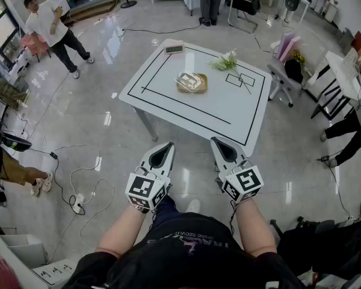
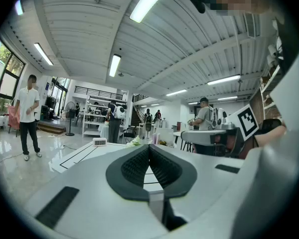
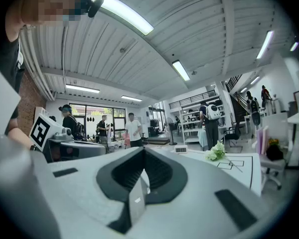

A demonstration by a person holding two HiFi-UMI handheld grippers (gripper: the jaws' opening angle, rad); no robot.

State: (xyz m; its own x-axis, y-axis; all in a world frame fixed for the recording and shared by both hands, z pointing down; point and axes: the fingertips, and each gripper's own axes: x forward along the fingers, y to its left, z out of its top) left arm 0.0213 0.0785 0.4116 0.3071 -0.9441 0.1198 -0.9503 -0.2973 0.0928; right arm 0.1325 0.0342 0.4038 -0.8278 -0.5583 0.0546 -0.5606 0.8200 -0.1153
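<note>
The basket (image 1: 191, 82) sits near the middle of the white worktop (image 1: 228, 110), inside the black taped lines. The flower (image 1: 228, 62) lies beyond it toward the far right, its stem running across a small taped square. Both are well apart from me. My left hand-held gripper (image 1: 168, 144) and right hand-held gripper (image 1: 215, 140) hang short of the near edge. Each is clenched on nothing, with its tips meeting.

Clenched like this, either one would only shove the basket, which looks light enough to skid. The flower's thin stem looks easy to crush or to roll off its square. A cable (image 1: 84, 179) loops over the glossy floor at my left and could catch a foot.

I cannot tell what the basket holds; it is something pale and crumpled. Neither gripper view shows the basket, since my own jaws fill the foreground. The small display (image 1: 174, 49) at the far edge is too small to read.
</note>
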